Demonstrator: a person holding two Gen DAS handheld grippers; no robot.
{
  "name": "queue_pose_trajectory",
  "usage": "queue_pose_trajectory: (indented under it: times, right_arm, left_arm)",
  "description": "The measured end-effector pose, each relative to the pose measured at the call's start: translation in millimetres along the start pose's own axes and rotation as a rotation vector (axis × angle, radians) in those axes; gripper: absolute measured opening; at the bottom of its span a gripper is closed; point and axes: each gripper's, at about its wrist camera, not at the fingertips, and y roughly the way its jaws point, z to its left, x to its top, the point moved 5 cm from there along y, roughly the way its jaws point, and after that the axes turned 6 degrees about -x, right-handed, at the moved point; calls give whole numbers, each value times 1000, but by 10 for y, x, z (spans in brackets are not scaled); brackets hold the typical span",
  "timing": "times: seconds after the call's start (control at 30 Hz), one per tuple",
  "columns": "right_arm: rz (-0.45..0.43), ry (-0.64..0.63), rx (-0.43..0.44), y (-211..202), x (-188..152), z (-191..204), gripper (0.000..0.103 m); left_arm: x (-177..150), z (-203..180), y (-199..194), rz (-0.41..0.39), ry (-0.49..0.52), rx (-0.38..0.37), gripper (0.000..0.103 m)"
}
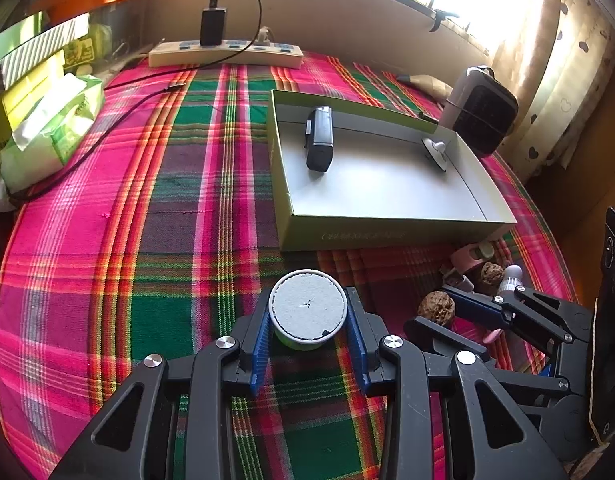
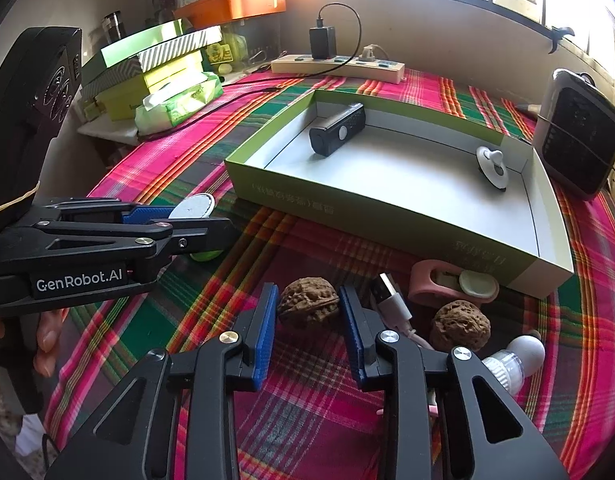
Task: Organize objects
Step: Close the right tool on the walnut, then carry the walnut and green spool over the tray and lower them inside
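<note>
Left gripper (image 1: 307,320), fingers clamped on a round container (image 1: 307,306). Right gripper (image 2: 309,320), jaws bracketing a walnut (image 2: 308,306), contact not discernible.
</note>
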Motion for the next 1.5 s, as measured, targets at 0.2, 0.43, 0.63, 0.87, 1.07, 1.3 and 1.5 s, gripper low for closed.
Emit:
queue_pose_trajectory:
  times: [0.2,0.43,0.63,0.87,1.07,1.3,1.5]
  right_arm:
    - [0,0,0,0,0,-1,32]
    - [-10,3,3,-25,15,0,32]
    - [-30,3,4,-98,60,4,32]
    - [-59,17,-12,-203,142,-95,32]
    - [-94,31,-40,-304,313,-264,32]
    - [-115,28,-68,-287,591,-459,32]
    - [-99,26,-72,-100,793,-594,32]
  left_arm:
    - [-3,-5,2,-1,2,1,32]
    - [18,-14,-42,-10,12,4,32]
    - [84,-65,-135,-32,31,-3,32]
    - [190,-149,-191,-46,52,-18,32]
    - [321,-212,-214,-62,70,-28,31]
    - [472,-266,-137,-64,87,-30,31]
    - [582,-276,17,-44,89,-27,31]
